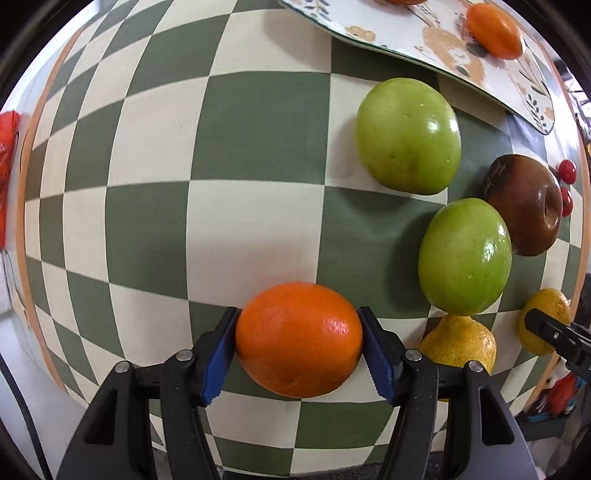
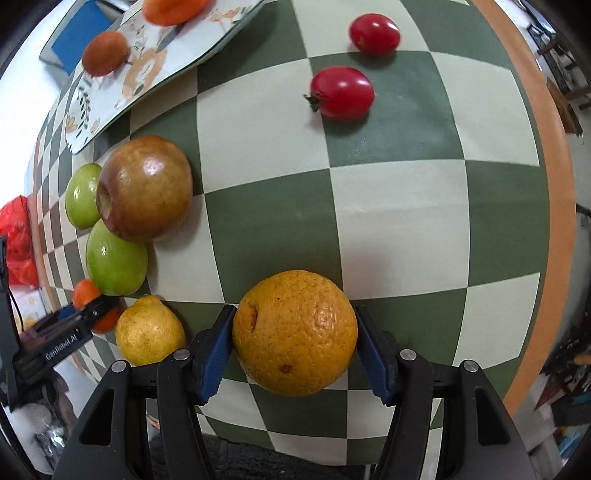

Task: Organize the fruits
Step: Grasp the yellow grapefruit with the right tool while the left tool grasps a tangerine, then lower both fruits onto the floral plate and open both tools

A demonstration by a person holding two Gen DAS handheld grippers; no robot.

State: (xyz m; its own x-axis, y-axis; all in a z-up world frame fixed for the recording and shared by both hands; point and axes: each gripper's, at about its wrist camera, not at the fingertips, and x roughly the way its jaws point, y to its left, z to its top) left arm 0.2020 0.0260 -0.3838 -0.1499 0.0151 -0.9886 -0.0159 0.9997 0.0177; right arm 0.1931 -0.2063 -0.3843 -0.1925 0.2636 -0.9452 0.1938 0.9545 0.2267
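Between the blue pads of the left tongs (image 1: 298,350), at six o'clock in the left wrist view, sits a smooth bright orange (image 1: 298,339), clamped on both flanks and resting on the green-and-cream chequered table (image 1: 236,155). At four o'clock from it lies a knobbly yellow lemon (image 1: 460,341), and just above that a glossy green apple (image 1: 464,256) touching a dark brown-red apple (image 1: 524,205). A second, larger green apple (image 1: 408,136) lies at one o'clock, near the edge of a flat patterned tray (image 1: 436,40) that carries a small orange-red oval fruit (image 1: 494,31).

The right tongs (image 2: 294,349), at six o'clock in the right wrist view, grip a rough-skinned yellow-orange citrus fruit (image 2: 294,332) by its sides; it too rests on the table. The lemon lies at nine o'clock from it, just beside the left pad. Two small red oval tomatoes (image 2: 341,93) lie at twelve o'clock, well apart from the held fruit and close to one another. At far left a red mesh bag (image 2: 18,240) shows beyond the table's orange rim (image 2: 554,206).
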